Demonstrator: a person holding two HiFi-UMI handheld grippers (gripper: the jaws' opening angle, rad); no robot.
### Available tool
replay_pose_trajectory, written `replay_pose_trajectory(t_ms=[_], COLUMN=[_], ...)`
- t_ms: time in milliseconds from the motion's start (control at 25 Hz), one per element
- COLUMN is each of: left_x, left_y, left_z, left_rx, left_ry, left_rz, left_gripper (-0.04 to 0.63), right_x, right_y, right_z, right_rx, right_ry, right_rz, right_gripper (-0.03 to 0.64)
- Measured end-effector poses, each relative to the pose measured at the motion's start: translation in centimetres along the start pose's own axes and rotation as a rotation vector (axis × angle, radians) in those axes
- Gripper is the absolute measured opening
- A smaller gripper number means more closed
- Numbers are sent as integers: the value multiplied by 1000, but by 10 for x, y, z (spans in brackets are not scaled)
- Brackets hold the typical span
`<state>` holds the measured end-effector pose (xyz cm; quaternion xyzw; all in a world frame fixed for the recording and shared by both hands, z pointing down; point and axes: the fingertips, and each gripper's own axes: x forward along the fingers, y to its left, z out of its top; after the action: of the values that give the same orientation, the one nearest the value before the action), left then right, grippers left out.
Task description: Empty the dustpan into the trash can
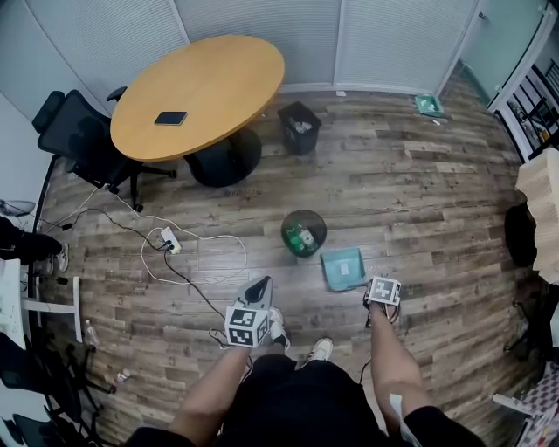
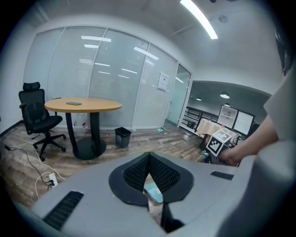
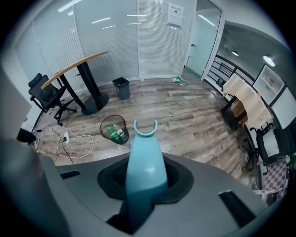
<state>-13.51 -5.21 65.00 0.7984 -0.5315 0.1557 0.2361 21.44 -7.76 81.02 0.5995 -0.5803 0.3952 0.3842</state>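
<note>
Open floor (image 1: 384, 188) beyond mesh trash can (image 1: 303, 233)

place: an office meeting room | signs: round wooden bench (image 1: 199, 92) with a phone (image 1: 170, 118) on it; black chair on wheels (image 1: 74, 135) beside it; glass walls with white blinds (image 1: 262, 22); small black bin (image 1: 300, 127); plug strip (image 1: 170, 240) and cables on the wood floor (image 1: 419, 201) | far off: maybe two screens (image 2: 236, 121), too small to be sure

Pan of the light teal plastic dustpan (image 3: 143, 143) hidden under the right gripper (image 3: 141, 178) in the right gripper view, only its handle showing, green contents of the round black mesh trash can (image 1: 314, 218) too small to tell, flat dark object (image 1: 170, 118) on the round wooden table (image 1: 227, 70) unidentifiable, person's dark-clothed body (image 1: 297, 402) cut off by the lower edge.
</note>
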Motion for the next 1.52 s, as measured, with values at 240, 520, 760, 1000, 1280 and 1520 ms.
replay_pose_trajectory(t_ms=[240,520,760,1000,1280,1520], left_x=[-1,0,4,8,19,26], left_y=[5,9,7,3,-5,-22], left_z=[-1,-6,-6,2,22,38], left_rx=[-2,-19,-21,-11,3,8], left_ry=[12,25,27,16,-15,-40], left_rz=[6,18,4,-8,-30,-66], left_gripper=[21,22,21,21,21,21], right_x=[11,14,16,2,-42,-88], right_y=[-9,-7,8,26,39,52], right_z=[0,12,16,39,79,112], right_rx=[18,-1,-19,-32,-131,-165], right_ry=[48,89,78,-57,-234,-373], right_rz=[-57,-113,-73,8,29,59], right_gripper=[100,103,211,279,291,293])
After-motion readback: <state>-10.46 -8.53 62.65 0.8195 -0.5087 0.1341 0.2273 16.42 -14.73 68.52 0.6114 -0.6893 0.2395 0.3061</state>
